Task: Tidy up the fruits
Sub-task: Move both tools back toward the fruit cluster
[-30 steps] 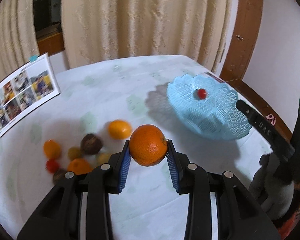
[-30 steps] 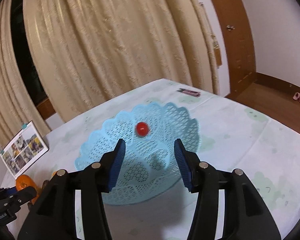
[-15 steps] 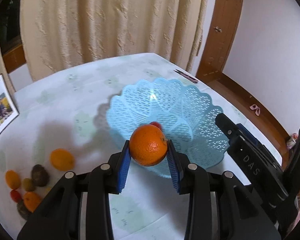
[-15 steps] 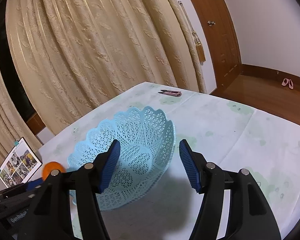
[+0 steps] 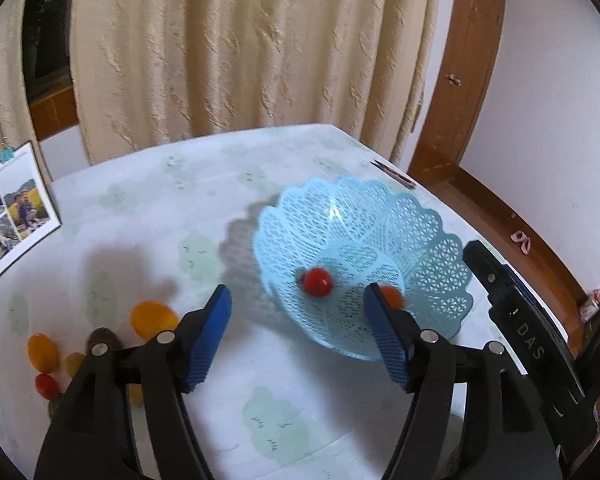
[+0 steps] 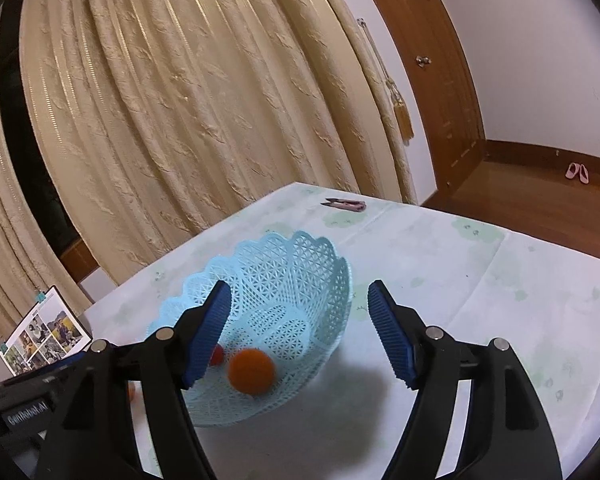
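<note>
Orange [image 6: 251,371] in the pale blue lattice basket [image 6: 300,272], blurred, low on the near inner wall; free of any grip. In the left wrist view only a sliver of the orange [image 5: 392,295] visible, just behind the tip of the right-hand blue pad. Small red tomato [image 5: 317,281] beside it to the left, on the basket floor; in the right wrist view half hidden behind a blue pad [image 6: 217,355].

Left gripper [image 5: 298,312] released: jaws just opened, standing wide, nothing between the pads, held above the near-left rim of the basket [image 5: 440,256]. Right gripper [image 6: 300,312] likewise slack, jaws just opened further, empty, framing the basket's right half from the near side. Black body of the right gripper also in the left wrist view, at the far right edge.

Basket on a table [image 5: 148,208] under a white cloth with faint green prints. Left of the basket, near the table's left edge, a cluster of loose fruit: a larger yellow-orange one [image 5: 153,317], a small orange one [image 5: 41,352], a small red one [image 5: 46,385], a dark brownish one [image 5: 102,338] partly behind the gripper.

Farther left, a photo calendar [image 5: 12,208] standing tilted. At the far right corner of the table, a small pink and dark object [image 6: 344,204], too small to name. Beyond, cream curtains [image 6: 180,100] and a brown wooden door [image 6: 432,60].
</note>
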`<action>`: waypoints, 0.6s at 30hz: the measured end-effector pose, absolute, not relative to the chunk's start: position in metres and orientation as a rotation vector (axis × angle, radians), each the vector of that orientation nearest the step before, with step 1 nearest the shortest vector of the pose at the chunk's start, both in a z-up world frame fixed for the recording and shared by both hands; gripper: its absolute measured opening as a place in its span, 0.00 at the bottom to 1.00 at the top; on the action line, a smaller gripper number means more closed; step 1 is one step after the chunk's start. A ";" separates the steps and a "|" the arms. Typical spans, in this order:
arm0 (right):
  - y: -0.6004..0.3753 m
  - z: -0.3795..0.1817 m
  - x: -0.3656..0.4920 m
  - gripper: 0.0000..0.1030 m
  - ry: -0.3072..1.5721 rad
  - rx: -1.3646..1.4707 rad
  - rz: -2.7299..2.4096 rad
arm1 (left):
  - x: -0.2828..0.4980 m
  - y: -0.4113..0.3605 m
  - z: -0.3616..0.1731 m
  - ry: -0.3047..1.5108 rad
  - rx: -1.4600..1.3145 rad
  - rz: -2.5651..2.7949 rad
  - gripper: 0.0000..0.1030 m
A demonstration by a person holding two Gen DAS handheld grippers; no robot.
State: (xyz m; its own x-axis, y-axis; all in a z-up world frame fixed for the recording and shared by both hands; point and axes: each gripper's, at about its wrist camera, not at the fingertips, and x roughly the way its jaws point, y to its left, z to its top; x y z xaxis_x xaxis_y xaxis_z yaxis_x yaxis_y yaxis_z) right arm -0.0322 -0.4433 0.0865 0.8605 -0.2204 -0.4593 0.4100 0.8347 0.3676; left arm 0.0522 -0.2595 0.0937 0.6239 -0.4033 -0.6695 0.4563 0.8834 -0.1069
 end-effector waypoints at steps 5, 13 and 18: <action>-0.437 0.090 -0.033 0.71 0.399 0.455 -0.323 | 0.048 -0.238 0.103 0.714 0.067 -0.446 0.75; -0.428 0.094 -0.034 0.75 0.381 0.421 -0.307 | 0.045 -0.184 0.115 0.676 0.032 -0.330 0.80; -0.422 0.093 -0.033 0.76 0.387 0.393 -0.309 | 0.040 -0.143 0.120 0.666 0.012 -0.243 0.81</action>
